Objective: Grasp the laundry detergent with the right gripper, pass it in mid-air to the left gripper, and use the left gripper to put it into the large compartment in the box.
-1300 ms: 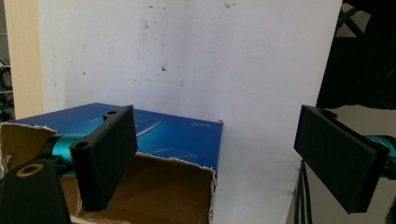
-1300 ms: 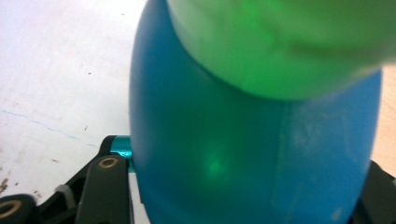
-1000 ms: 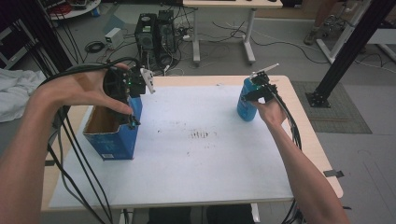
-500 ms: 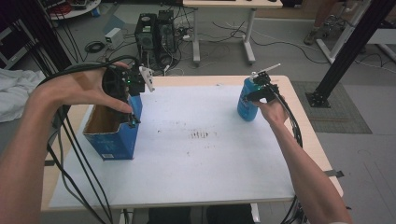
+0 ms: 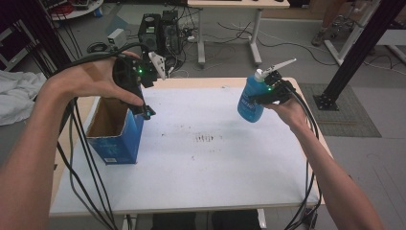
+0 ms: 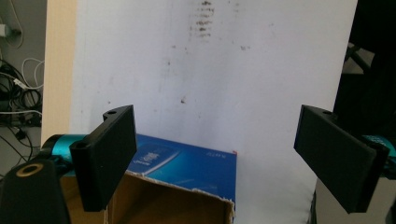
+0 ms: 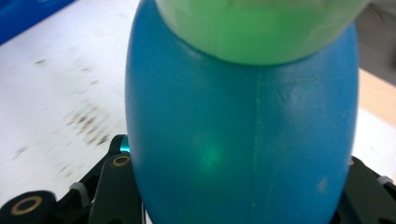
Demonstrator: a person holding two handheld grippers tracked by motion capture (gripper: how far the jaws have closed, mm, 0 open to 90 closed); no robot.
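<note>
Right gripper [image 5: 268, 93] clamped the blue bottle [image 5: 251, 101] clear above the table's [image 5: 201, 187] far-right edge; left gripper [image 5: 143, 108] gaped over the box [image 5: 117, 143].

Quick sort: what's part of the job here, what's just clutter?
In use:
- blue bottle, clamped in the right hand-held gripper, off the table
- open blue cardboard box, with the left hand-held gripper open above its edge

Lying about:
- white cloth off the table's left
- computer tower on the floor
- smudges on the table sheet
</note>
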